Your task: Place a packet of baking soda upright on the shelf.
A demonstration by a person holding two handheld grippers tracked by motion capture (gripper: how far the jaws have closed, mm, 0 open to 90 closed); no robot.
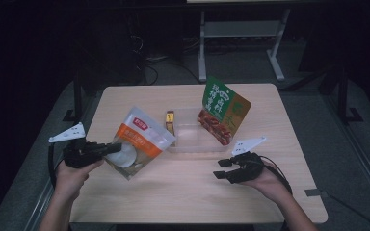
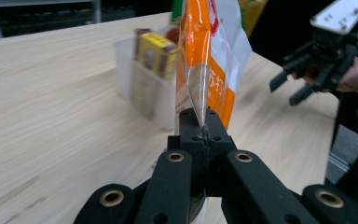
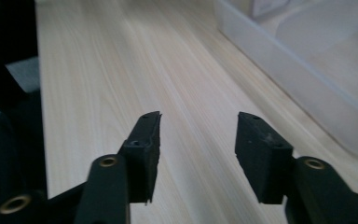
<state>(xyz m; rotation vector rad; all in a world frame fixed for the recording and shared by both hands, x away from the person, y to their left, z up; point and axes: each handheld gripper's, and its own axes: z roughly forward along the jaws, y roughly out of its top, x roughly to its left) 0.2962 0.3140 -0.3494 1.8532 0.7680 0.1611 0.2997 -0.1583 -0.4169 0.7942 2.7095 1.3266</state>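
orange-and-white snack pouch held off the table by the left gripper

orange-and-white snack pouch (image 1: pixel 137 143) hangs tilted above the wooden table (image 1: pixel 188 192), just left of the clear plastic bin (image 1: pixel 192 137), its upper corner reaching toward the bin's left end. the left gripper (image 1: pixel 107 148) has its jaws pressed together on the pouch's sealed edge (in the left gripper view the thin seam (image 2: pixel 200 100) runs straight down into the closed black pads). a small yellow box (image 1: pixel 170 121) stands upright inside the bin at its left end, and a green-and-red pouch (image 1: pixel 224 111) leans up out of the bin's right end, well above the rim.

the right gripper (image 1: pixel 223 169) sits near the front of the table, in front of the bin's right half, apart from everything. its jaws stand parted with nothing between them; the right gripper view shows bare wood grain in the gap between the pads (image 3: pixel 145 144), with the bin's pale wall (image 3: pixel 303 79) off to the upper right.
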